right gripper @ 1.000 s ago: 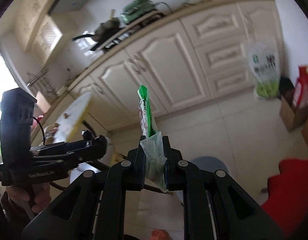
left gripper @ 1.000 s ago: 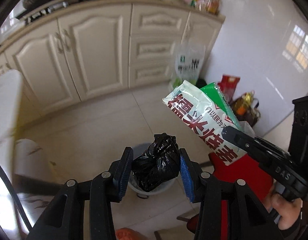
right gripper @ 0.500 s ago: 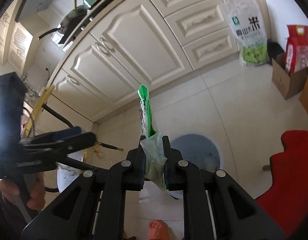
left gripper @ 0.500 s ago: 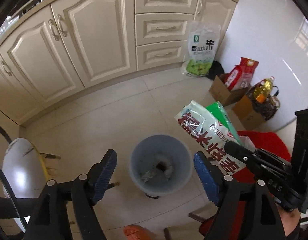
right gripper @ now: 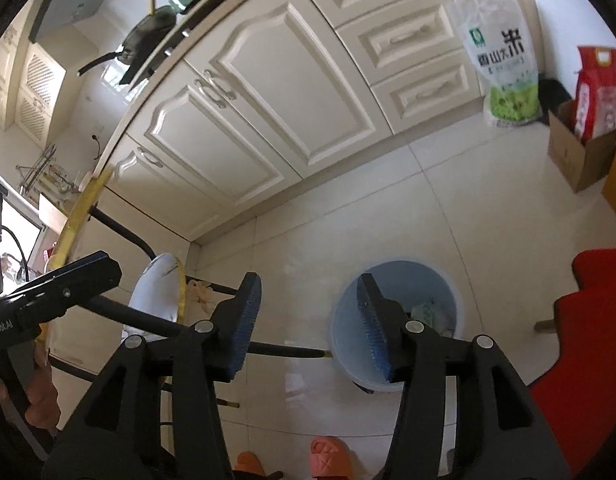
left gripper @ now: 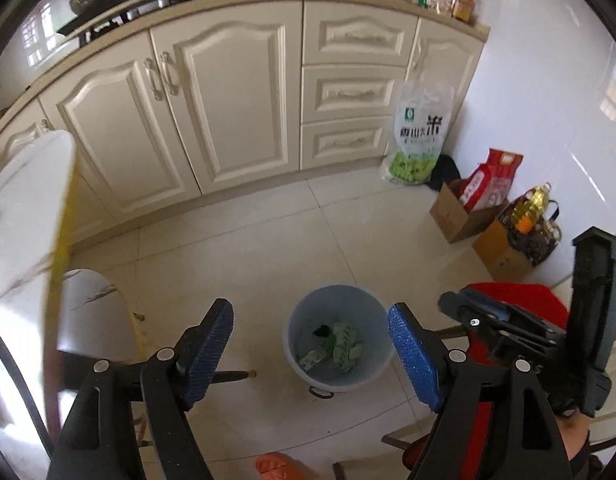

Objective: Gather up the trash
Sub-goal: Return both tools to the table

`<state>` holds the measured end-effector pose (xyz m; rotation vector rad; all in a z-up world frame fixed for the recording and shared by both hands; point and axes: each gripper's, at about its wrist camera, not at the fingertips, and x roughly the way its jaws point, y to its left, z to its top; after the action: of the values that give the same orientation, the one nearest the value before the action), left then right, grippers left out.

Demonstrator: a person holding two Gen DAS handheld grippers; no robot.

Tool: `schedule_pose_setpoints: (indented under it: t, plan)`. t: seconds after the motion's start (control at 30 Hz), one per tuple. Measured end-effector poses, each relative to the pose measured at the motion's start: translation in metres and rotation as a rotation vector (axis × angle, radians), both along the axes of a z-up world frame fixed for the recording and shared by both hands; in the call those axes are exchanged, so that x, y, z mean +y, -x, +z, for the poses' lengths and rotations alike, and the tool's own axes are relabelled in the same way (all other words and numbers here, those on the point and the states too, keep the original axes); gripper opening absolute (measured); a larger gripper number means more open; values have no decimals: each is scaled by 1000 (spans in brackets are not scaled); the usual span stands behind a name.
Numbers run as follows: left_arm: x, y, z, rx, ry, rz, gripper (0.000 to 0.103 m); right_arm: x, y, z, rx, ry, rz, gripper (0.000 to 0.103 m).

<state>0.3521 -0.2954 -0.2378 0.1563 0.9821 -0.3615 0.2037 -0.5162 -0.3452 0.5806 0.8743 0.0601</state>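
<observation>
A pale blue trash bin (left gripper: 299, 320) stands on the tiled floor below both grippers; it also shows in the right wrist view (right gripper: 436, 280). Inside it lie a green and white wrapper (left gripper: 344, 346) and a dark scrap. My left gripper (left gripper: 310, 354) is open and empty, held high above the bin. My right gripper (right gripper: 308, 322) is open and empty, with its right finger over the bin's rim. The right gripper also shows at the right of the left wrist view (left gripper: 488, 320).
Cream kitchen cabinets (left gripper: 228, 100) run along the back. A rice bag (left gripper: 420, 136), cardboard boxes (left gripper: 456, 216) and an oil bottle (left gripper: 530, 208) stand by the right wall. A white marble-look table (left gripper: 24, 208) and stool (left gripper: 92, 312) are at left. A red seat (right gripper: 588, 320) is at right. Orange slippers (right gripper: 328, 456) lie near.
My left gripper opened and let go of the black bag, which dropped into the bin. My right gripper then opened and the green and white packet fell into the bin.
</observation>
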Motion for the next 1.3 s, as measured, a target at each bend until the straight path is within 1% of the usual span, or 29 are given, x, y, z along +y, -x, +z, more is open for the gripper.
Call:
schedule_pose_setpoints:
  t: [0.03,0.07,0.17,0.23,0.33,0.4,0.47,0.57,0.7,0.77,0.8,0.83,0.93,1.03,1.07,1.1,1.13,1.17,1.23,1.27,1.3]
  plan:
    - [7,11,7,-14,7,-2,77,3,3,9,-6,17,0,59]
    - [12,20,13,-24,13,-4,77,7,8,19,-18,34,-2,62]
    - [38,53,38,-71,37,10,77,19,21,50,-62,64,13,63]
    - [56,78,55,-109,62,18,80,32,31,72,-100,78,27,69]
    - [90,116,79,-171,83,38,84,53,40,100,-145,98,48,72]
    - [118,143,94,-208,96,51,84,69,44,117,-169,110,71,75]
    - [143,167,105,-236,106,74,86,93,45,137,-204,131,101,77]
    - [191,210,123,-291,104,131,90,127,45,158,-241,152,151,80]
    - [245,257,132,-349,77,212,95,192,34,179,-271,192,264,81]
    - [274,274,137,-355,83,254,95,220,28,181,-274,201,310,81]
    - [296,285,137,-353,87,288,95,243,21,180,-267,212,347,81]
    - [306,289,138,-354,86,311,95,257,16,179,-263,217,374,81]
    - [344,307,136,-337,79,388,96,305,-4,169,-218,237,467,81]
    - [378,322,134,-317,83,457,96,352,-18,155,-191,296,564,81]
    - [383,324,135,-311,84,474,96,362,-21,151,-186,313,583,81]
    - [392,330,134,-303,89,492,96,377,-28,146,-173,334,615,79]
    - [393,329,134,-296,91,500,96,386,-33,142,-161,348,631,76]
    - [396,330,133,-289,91,507,96,395,-37,138,-155,357,648,75]
    - [400,329,134,-277,90,514,96,404,-41,133,-146,380,669,70]
    - [401,328,133,-268,91,513,96,410,-44,131,-144,394,679,70]
    - [401,326,133,-256,93,512,96,416,-47,129,-142,411,692,67]
